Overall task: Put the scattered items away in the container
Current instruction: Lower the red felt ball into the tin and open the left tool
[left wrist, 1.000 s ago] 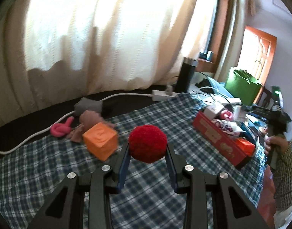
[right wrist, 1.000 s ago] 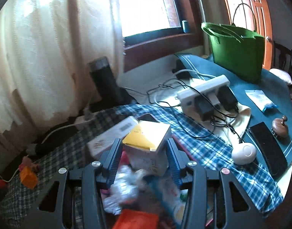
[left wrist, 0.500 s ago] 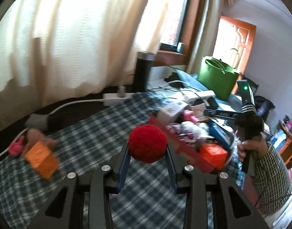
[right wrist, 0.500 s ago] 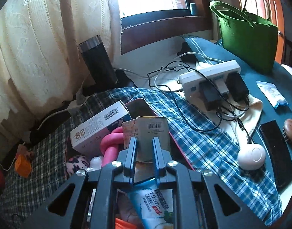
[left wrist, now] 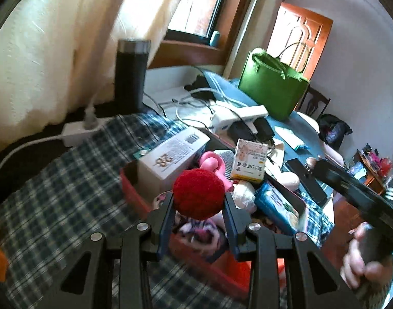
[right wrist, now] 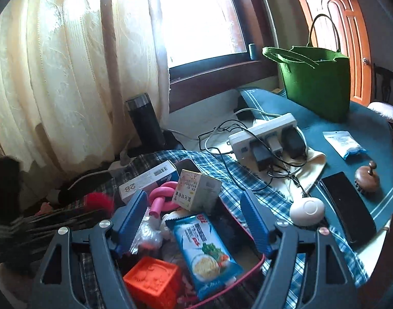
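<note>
My left gripper is shut on a red pompom ball and holds it over the near end of the red box, which is full of items. My right gripper is open and empty above the same box. In the box lie a yellow-white medicine carton, a pink knotted toy, a white "28" carton, a blue snack packet and an orange cube. The red ball also shows blurred at the left of the right wrist view.
A black tumbler and white power strip stand behind the plaid cloth. Another power strip with plugs, a green bag, a white puck, a black phone and a wooden knob lie to the right.
My left gripper carried the red ball rightward from the loose toys to over the red box. My right gripper released the medicine carton into the box, then opened wide and drew back.
</note>
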